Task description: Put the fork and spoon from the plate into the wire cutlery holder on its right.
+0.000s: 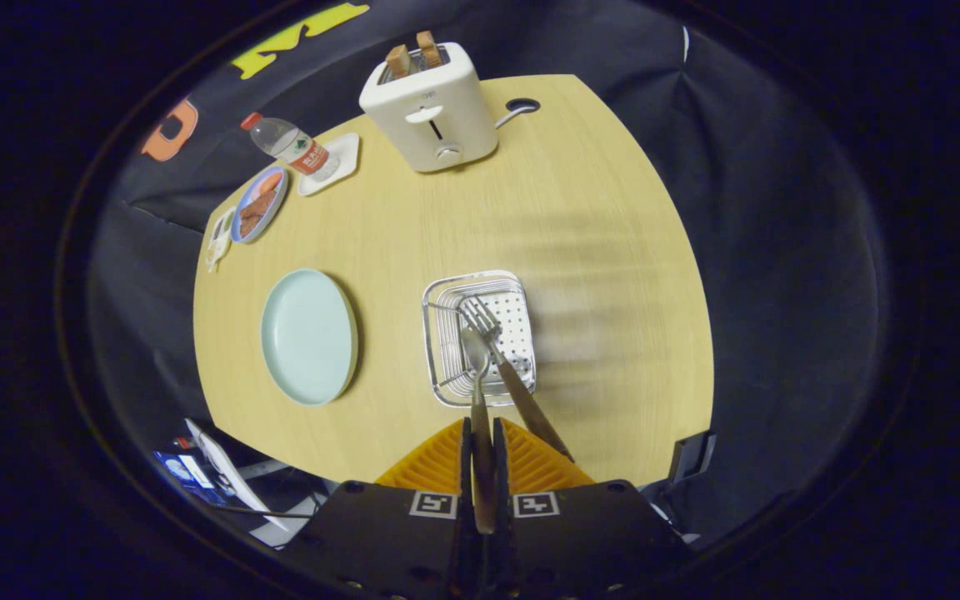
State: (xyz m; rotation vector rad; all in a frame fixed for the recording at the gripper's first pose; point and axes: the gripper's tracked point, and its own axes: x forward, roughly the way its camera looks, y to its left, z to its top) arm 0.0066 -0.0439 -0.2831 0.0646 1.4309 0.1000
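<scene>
The plate [309, 336] lies bare, so both pieces of cutlery have left it. The fork [503, 367] leans in the holder [480, 337], tines up over the perforated floor and its wooden handle slanting out over the near rim. The spoon [477, 392] is not yet let go: the tongs [482, 462] are clamped on its wooden handle, both fingers pressing its sides, with the bowl just ahead of them, over the holder's near part and beside the fork's tines. Whether the bowl already touches the basket cannot be told. By this reckoning the task is near its end; what is left is to lower the spoon in and release it.

The surface [580, 250] is a pale wood-grain top with the holder just right of the plate. Well beyond them stands a toaster [430, 108] with two slices of bread sticking up. To its left a water bottle [287, 143] lies across a small white tray [345, 154], and nearer still is a small dish [259, 204] with food on it. Black cloth hangs around the booth. Below the near edge, at the left, some loose papers or packets show, too unclear to name.
</scene>
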